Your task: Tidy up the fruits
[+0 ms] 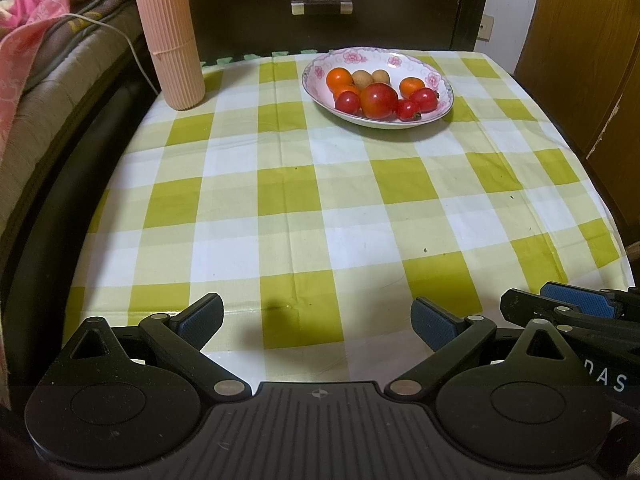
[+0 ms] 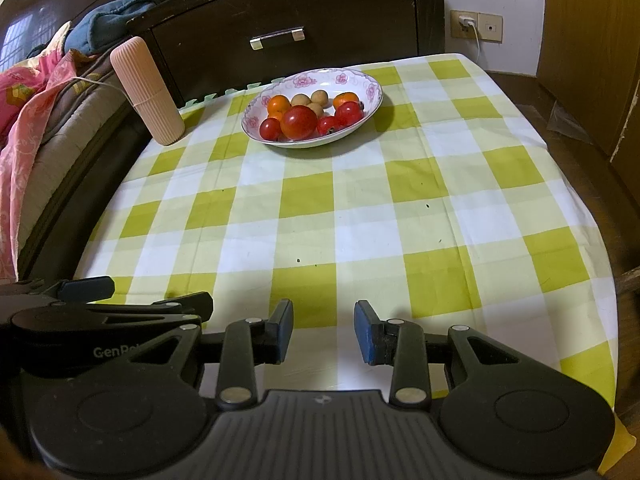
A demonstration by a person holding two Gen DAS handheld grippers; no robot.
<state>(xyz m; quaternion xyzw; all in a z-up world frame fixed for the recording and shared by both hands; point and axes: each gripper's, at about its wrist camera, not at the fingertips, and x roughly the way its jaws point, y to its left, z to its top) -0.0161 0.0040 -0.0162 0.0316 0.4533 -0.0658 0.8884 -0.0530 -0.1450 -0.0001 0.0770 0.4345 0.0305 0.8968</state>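
A white flowered plate (image 1: 380,123) (image 2: 312,145) stands at the far side of the green-checked tablecloth (image 1: 320,208). In it lie a large red tomato (image 1: 378,100) (image 2: 298,122), small red tomatoes (image 1: 347,102), small oranges (image 1: 339,79) and tan round fruits (image 1: 362,78). My left gripper (image 1: 316,312) (image 2: 144,294) hovers over the near edge, its jaws wide open and empty. Beside it on the right, my right gripper (image 2: 324,320) (image 1: 560,300) has its blue pads a narrow gap apart with nothing between them. Both are far from the plate.
A pink ribbed cylinder (image 1: 170,40) (image 2: 146,92) stands upright at the table's far left corner. Behind the table is a dark cabinet with a drawer handle (image 1: 322,7). Bedding (image 1: 24,60) and a white cable lie to the left; a wooden panel (image 2: 592,40) rises on the right.
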